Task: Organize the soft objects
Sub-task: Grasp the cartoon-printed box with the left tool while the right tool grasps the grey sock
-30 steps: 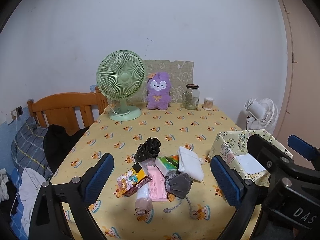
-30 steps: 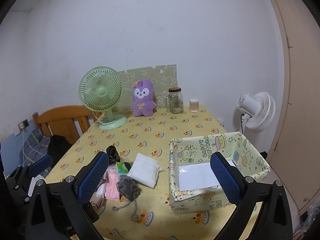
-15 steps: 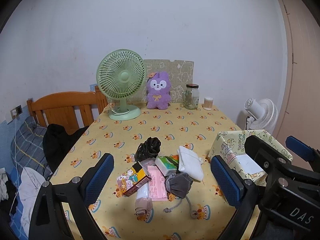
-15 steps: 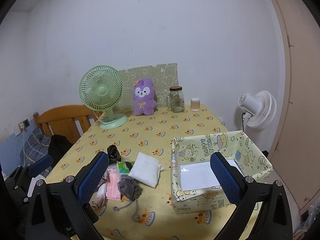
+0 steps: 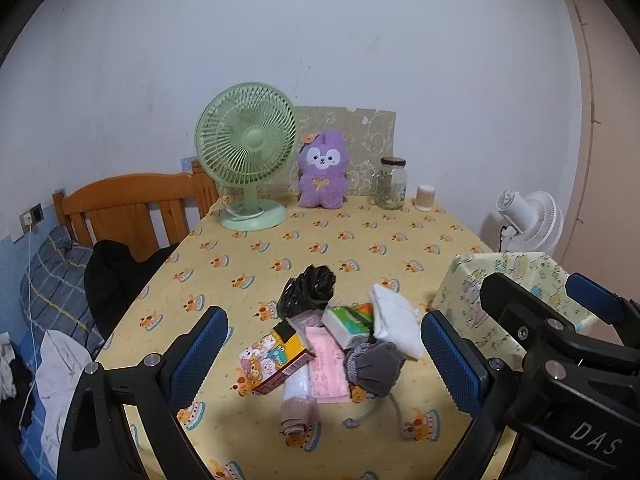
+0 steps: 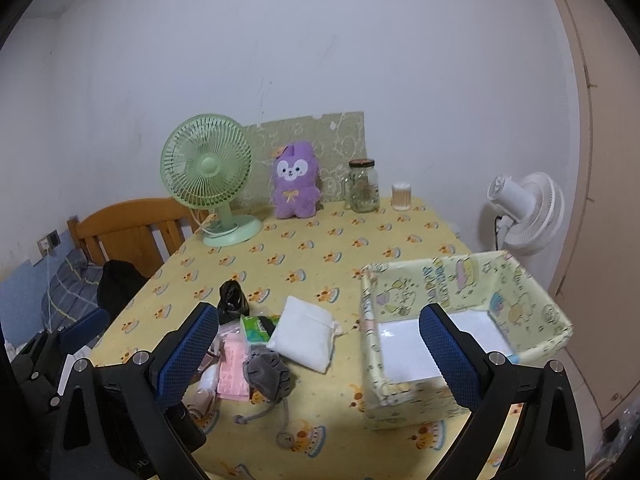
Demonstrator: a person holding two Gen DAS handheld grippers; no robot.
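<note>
On the yellow tablecloth (image 5: pixel 328 248) printed with small orange cakes, a heap of small things lies at about 6 o'clock in the left wrist view: a crumpled glossy black plastic bag (image 5: pixel 307 289) at the heap's 12 o'clock, a flat white fabric pouch (image 5: pixel 394 319) at its 3 o'clock, a green-and-white soft tissue pack (image 5: pixel 347 320) between them, a flat pink paper packet (image 5: pixel 327 364), a gathered grey drawstring pouch (image 5: pixel 374 366) with cords trailing toward 6 o'clock, a cartoon-printed cardboard box (image 5: pixel 274 356) at 9 o'clock, and a rolled beige cloth (image 5: pixel 298 412) nearest the camera. Several of these overlap or touch. At 3 o'clock of the heap stands an open rectangular box wrapped in pale yellow cartoon paper (image 6: pixel 466 280), its white floor bare. The left gripper (image 5: pixel 324 354) hovers above the heap, its blue textured pads spread wide with nothing between them; the right gripper (image 6: pixel 316 354) hangs likewise released and empty, one pad before the heap and the other before the box. Along the far edge, at 12 o'clock, stand a round green plastic desk fan (image 5: pixel 246 150), a fuzzy purple plush rabbit (image 5: pixel 323 174), a clear glass jar (image 5: pixel 391 184) and a small cylindrical cotton-swab tub (image 5: pixel 425 197).
</note>
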